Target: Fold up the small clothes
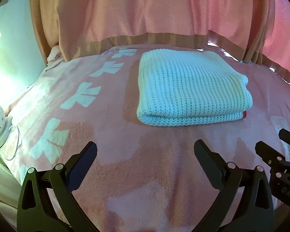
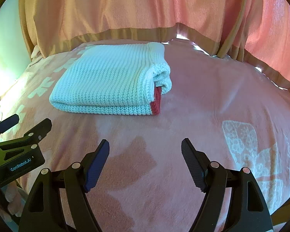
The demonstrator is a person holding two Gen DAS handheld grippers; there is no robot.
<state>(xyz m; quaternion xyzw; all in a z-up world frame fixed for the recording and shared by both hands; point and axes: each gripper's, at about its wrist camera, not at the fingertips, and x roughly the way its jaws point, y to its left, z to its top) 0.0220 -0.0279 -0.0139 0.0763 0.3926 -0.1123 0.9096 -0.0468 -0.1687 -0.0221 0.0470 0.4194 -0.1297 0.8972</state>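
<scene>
With both tongs (image 1: 145,150) (image 2: 145,147) apart and empty, you'd find the folded white knit sweater (image 2: 110,81) at twelve o'clock soft, floppy; grip its doubled near edge.

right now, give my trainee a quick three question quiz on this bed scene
1. True or false: the white knit garment lies folded on the pink blanket.
2. What colour edge peeks out at the fold's right end? A red, B green, C black.
3. Is either the left gripper or the right gripper holding anything?

Key: 1 true. 2 A, the red edge. 3 No, both are open and empty.
</scene>
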